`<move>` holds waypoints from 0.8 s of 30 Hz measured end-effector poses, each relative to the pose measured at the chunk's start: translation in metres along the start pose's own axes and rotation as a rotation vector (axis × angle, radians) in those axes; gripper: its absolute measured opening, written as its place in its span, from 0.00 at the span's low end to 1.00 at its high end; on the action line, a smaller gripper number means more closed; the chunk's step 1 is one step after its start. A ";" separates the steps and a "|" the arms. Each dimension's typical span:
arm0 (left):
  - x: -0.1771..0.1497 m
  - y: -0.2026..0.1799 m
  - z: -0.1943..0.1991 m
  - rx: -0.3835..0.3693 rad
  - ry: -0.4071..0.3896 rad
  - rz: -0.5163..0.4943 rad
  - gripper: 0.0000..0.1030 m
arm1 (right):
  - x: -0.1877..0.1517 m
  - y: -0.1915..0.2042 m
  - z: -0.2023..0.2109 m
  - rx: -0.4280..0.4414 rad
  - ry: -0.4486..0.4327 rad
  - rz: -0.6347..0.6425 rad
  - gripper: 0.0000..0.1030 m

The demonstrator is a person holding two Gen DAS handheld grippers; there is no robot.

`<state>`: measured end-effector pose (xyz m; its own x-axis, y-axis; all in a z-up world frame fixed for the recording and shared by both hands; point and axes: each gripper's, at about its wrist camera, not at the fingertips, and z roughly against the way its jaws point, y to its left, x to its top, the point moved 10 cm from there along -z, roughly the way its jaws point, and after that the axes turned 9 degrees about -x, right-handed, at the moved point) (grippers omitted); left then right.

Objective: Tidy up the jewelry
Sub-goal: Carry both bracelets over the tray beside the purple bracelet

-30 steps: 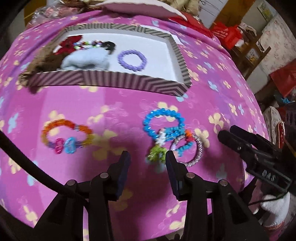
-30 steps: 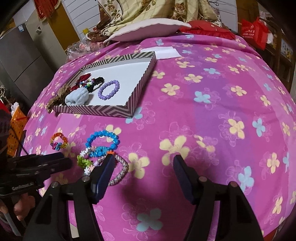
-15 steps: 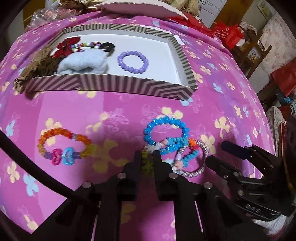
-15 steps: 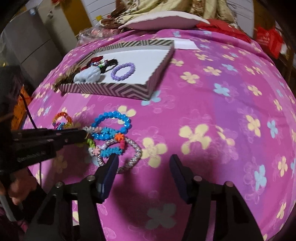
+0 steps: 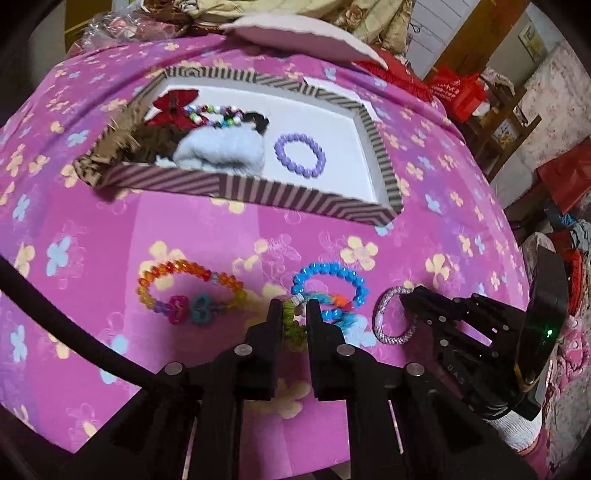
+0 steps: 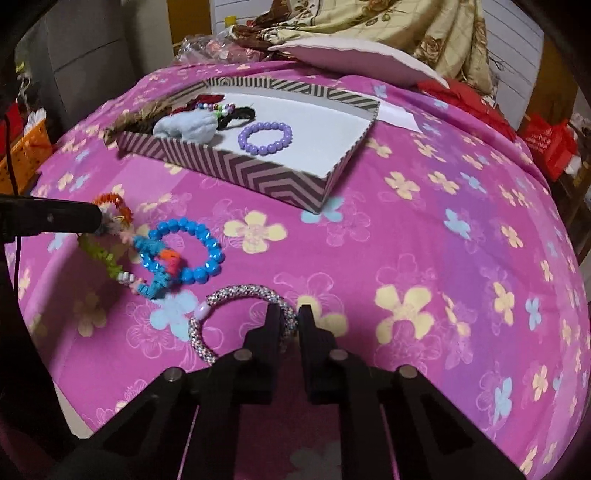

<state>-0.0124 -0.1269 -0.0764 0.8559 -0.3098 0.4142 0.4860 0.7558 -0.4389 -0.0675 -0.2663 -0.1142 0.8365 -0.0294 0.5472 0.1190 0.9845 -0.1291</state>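
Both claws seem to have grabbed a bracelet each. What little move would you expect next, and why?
Probably a short lift, then a carry toward the striped tray. The right gripper has just closed on the silver beaded bracelet, and the left gripper pinches the green and blue flower bracelet, which lies tangled against the blue bead bracelet. Lifting slowly would show whether that one drags along.

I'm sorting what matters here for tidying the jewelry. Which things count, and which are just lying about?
Job: green bracelet, silver bracelet, blue bracelet, orange bracelet, purple bracelet, striped tray.
Lying about: pillow, red bag, folded quilt.
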 end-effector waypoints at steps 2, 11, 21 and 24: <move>0.005 0.000 0.009 0.001 -0.012 0.000 0.32 | 0.008 -0.004 0.011 0.014 -0.028 -0.018 0.08; 0.039 -0.003 0.052 0.032 -0.096 -0.020 0.32 | 0.043 -0.008 0.045 0.061 -0.102 -0.036 0.06; 0.059 -0.001 0.071 0.046 -0.140 -0.018 0.32 | 0.022 -0.003 0.027 0.053 0.012 0.048 0.27; 0.059 -0.003 0.070 0.044 -0.136 -0.017 0.32 | 0.000 -0.008 0.010 0.033 0.071 0.048 0.28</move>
<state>0.0240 -0.1067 0.0047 0.8142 -0.2437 0.5269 0.4893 0.7765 -0.3969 -0.0740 -0.2728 -0.1048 0.8769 0.0066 0.4806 0.0616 0.9901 -0.1260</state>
